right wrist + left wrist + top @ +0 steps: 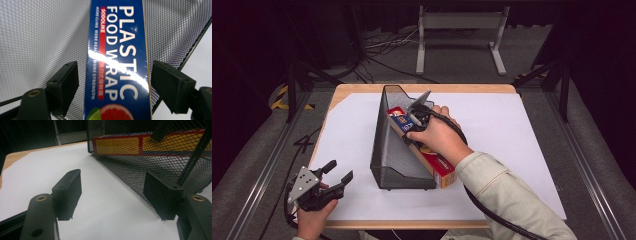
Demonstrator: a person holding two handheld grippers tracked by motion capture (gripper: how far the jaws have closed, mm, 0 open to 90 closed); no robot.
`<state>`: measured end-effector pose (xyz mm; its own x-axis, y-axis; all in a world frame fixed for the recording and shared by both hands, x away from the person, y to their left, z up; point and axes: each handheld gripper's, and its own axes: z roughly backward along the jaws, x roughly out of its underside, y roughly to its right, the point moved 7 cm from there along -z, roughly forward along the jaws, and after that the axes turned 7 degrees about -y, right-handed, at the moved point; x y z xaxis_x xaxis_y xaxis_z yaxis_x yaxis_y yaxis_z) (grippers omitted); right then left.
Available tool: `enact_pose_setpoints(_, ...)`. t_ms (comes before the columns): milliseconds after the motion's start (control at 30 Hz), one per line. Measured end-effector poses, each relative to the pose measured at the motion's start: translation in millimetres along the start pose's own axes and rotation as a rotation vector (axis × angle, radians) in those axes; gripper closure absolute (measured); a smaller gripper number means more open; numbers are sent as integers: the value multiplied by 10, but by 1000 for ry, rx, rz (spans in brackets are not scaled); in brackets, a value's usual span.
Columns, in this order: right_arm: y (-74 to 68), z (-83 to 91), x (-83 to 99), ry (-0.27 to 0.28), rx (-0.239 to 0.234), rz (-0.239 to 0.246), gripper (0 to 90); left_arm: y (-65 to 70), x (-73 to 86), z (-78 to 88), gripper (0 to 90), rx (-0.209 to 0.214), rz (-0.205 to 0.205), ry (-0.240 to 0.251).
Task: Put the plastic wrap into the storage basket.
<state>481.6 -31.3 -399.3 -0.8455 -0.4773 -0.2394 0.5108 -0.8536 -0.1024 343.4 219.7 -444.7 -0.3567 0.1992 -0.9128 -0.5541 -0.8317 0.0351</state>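
Dark lab floor and cables behind; wooden bench [362,90] with a white sheet [512,140] on top.

Plastic wrap box [117,62] lies slanted inside the black mesh file holder [387,150], upper end deep in the holder, lower end sticking out past its open front toward the person. Right hand-held gripper [416,116] sits right over the box's upper part. In the right gripper view the box runs straight up between the jaws, which stand partly open with a gap on each side, pads off the cardboard. So the box is released, resting on the mesh.

Left hand-held gripper [339,172] is wide open, empty, hovering over the sheet; holder is ahead and to its right, well apart from its pads.

Step in hand looks like the let-go after seating the box. To do it well:
- open a bit more before pulling back, so neither pad drags the box edge
- retreat along the box's long axis, up and out of the holder, not sideways into the mesh wall
- watch the protruding end; if the box slides, nudge it in
- left could brace the holder's near corner if it shifts
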Motion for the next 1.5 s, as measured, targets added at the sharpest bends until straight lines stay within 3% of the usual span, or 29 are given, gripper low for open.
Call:
enact_pose_setpoints(300, 70, 321, 64, 125, -53, 35, 209, 3, 6, 14, 317, -4, 0, 0)
enact_pose_setpoints(400, 111, 413, 108, 186, -67, 83, 209, 2, 8, 8, 317, -5, 2, -3)
enact_pose_setpoints(600, 172, 598, 214, 283, -98, 133, 198, 7, 5, -11, 317, -4, -2, -6)
enact_pose_setpoints(1000, 299, 876, 430, 425, -153, 220, 154, 11, 1, -18, 317, -2, -4, -6)
enact_pose_setpoints(1267, 494, 1003, 649, 537, -169, 305, 125, 1, 7, -8, 316, -8, -2, -6)
enact_pose_setpoints(1400, 651, 1066, 784, 604, -205, 317, 125, 4, 8, -13, 317, -9, -2, -10)
enact_pose_setpoints(1500, 760, 1103, 872, 639, -200, 327, 113, 12, 4, -19, 317, -8, -4, -10)
